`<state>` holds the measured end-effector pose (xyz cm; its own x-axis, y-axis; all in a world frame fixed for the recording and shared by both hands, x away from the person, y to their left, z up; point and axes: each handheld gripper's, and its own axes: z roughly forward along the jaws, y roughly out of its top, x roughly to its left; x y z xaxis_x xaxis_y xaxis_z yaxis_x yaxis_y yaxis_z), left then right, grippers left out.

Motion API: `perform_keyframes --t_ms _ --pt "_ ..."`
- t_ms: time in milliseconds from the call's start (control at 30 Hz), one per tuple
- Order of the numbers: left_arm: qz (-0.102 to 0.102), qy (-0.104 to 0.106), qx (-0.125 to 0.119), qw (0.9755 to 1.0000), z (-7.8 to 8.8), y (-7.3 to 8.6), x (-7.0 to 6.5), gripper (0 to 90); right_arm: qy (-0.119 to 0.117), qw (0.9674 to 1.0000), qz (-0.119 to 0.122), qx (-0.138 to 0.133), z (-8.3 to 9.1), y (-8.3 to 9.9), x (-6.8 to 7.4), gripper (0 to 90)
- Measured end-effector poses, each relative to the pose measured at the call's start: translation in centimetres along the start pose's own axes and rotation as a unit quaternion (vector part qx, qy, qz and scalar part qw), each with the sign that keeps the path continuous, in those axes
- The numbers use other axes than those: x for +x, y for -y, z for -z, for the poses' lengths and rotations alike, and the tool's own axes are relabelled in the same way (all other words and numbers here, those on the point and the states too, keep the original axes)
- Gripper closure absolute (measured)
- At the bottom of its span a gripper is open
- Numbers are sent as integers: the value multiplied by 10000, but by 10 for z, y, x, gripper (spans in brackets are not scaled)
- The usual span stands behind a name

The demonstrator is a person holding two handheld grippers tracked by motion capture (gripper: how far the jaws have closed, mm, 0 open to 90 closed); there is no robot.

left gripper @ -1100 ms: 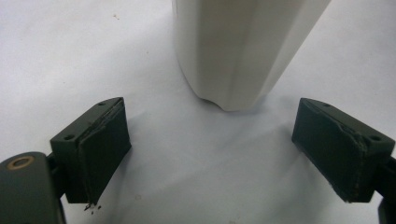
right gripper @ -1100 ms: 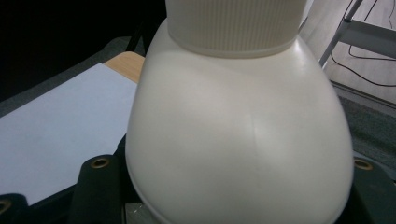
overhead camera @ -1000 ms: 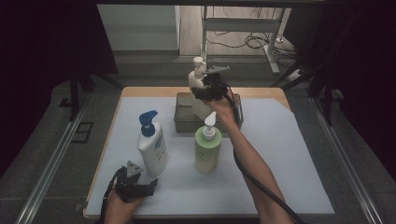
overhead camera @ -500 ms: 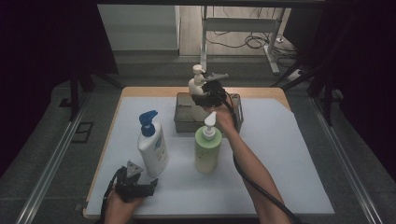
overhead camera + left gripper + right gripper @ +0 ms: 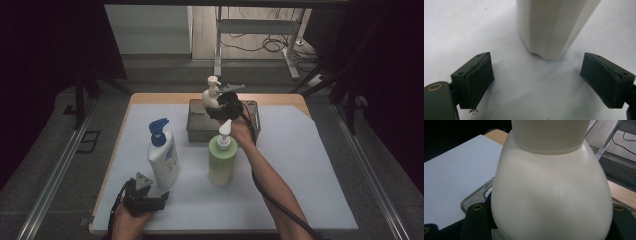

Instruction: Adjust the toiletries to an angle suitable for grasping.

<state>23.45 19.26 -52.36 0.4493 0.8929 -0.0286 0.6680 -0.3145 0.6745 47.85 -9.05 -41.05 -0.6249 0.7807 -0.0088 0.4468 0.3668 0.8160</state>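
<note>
Cream bottle lowered into tray

Right gripper (image 5: 220, 104), clamped on cream bottle (image 5: 210, 95), sits lower than before, over tray (image 5: 197, 131). Left gripper (image 5: 536, 80) gapes empty beside white bottle (image 5: 163, 159). No label legible.

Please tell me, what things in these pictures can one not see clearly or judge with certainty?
- Cream pump bottle: its base is cut off in the right gripper view; in the high view the right gripper covers its body.
- Grey tray: the inside is too dark and small to read.
- Blue-pump bottle: label too small; the left gripper view cuts its top.
</note>
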Motion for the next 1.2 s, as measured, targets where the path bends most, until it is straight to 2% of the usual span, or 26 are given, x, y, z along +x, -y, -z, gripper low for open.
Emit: perform_keyframes --t_ms 233,333,667,833,1200 --pt "-2 -5 -2 10000 0 0 0 108 -42 10000 38 65 6 8 -3 363" --pt "-2 -2 -6 10000 0 0 0 107 -56 10000 -44 27 9 11 -6 362" --pt "0 -3 -9 10000 0 0 0 108 -44 10000 31 7 10 13 -4 350" --pt "-4 0 0 10000 0 0 0 108 -210 9998 -15 72 13 19 -9 339" --pt "1 1 -7 10000 0 0 0 107 -363 9993 0 120 29 31 -14 350"
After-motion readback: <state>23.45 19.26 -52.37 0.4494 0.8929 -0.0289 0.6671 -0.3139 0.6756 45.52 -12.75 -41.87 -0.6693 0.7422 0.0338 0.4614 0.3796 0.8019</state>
